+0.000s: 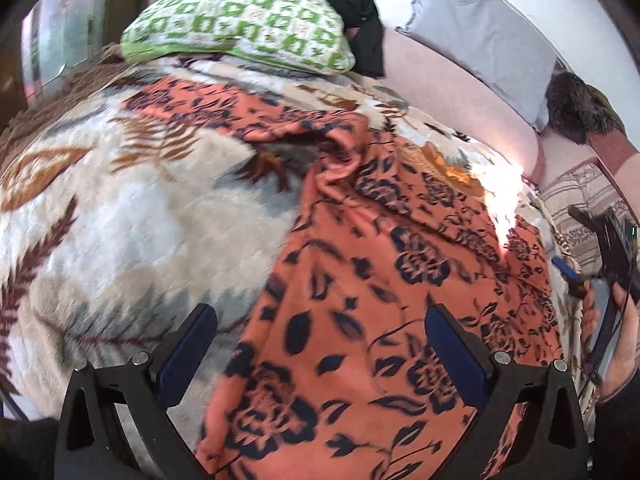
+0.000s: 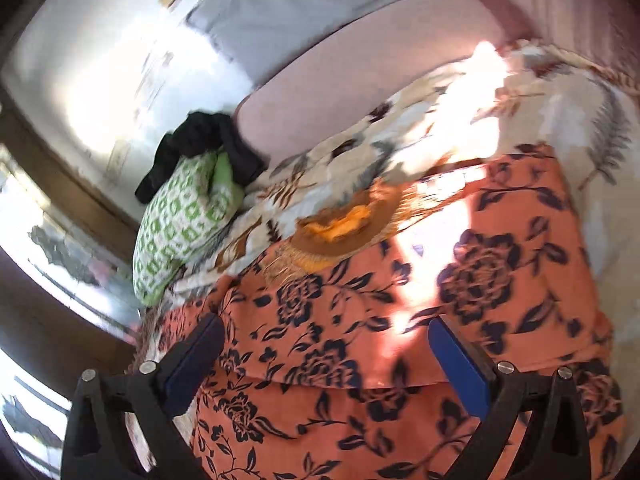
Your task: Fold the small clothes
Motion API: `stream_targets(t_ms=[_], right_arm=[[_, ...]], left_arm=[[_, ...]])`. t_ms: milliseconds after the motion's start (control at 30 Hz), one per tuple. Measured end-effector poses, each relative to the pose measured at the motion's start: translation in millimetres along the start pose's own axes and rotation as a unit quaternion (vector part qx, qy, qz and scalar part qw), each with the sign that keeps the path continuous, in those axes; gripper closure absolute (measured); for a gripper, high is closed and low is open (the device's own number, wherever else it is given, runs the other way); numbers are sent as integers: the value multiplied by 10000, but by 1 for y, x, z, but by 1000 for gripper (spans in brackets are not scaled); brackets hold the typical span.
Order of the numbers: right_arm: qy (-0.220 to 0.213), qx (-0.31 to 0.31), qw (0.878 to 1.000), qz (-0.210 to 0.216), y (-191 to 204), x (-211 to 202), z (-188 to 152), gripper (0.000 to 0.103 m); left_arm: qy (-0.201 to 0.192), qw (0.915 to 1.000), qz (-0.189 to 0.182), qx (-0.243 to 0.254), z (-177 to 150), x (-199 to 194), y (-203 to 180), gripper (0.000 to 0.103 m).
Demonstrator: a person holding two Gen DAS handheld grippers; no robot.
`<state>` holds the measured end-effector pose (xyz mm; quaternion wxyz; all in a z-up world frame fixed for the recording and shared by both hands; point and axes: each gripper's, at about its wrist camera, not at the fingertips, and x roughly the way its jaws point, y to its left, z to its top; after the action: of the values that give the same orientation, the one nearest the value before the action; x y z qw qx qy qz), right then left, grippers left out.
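Looking along the left gripper (image 1: 320,348), the left wrist view shows both blue-padded fingers (image 1: 188,352) spread wide with nothing pinched between them, poised above the orange floral garment (image 1: 384,280), which lies spread over a leaf-patterned plush blanket (image 1: 132,208) on the bed. The cloth runs from the near edge up to a bunched, wrinkled stretch in the middle, with a narrower part reaching farther toward a green-and-white patterned pillow (image 1: 240,28) that has a black garment (image 1: 348,4) draped over its far end. Only this view shows the right gripper (image 1: 608,248) from outside, at the far right edge in a hand (image 1: 624,320), and a dark furry item (image 1: 576,108) by the grey pillow (image 1: 480,36). The right wrist view shows the right gripper (image 2: 324,360) with its jaws released and wide apart, empty, above the same orange cloth (image 2: 460,320). Here a folded edge crosses the cloth just beyond the fingertips, and a bright strip of sunlight falls across cloth and blanket (image 2: 400,148). This view alone shows the window (image 2: 48,264) at left, beside the green pillow (image 2: 180,216).
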<state>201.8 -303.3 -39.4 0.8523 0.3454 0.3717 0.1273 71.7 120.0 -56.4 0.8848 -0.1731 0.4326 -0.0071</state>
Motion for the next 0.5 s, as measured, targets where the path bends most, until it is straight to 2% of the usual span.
stream_targets(t_ms=[33,100,167,267,400,500], right_arm=[[-89,362,9991,176,-21,-17,3,0],[-96,636,9973,356,-44,-33,-2,0],[-36,643,9966,522,-57,-42,-15,0],[8,563,9958,716,-65,-47,-34,0],[119,505,9952,834,-72,-40,-45,0],[92,374,9954,880,-72,-40,-44,0]], left_arm=[[46,9999,-162,-15,9,4,-8,0],[150,9985,-527,-80,27,14,-22,0],[250,9960,-855,-72,51,32,-41,0],[576,9927,-1036,-214,81,70,-63,0],[869,9920,-791,-464,107,123,-78,0],[944,9947,-236,-333,112,150,-80,12]])
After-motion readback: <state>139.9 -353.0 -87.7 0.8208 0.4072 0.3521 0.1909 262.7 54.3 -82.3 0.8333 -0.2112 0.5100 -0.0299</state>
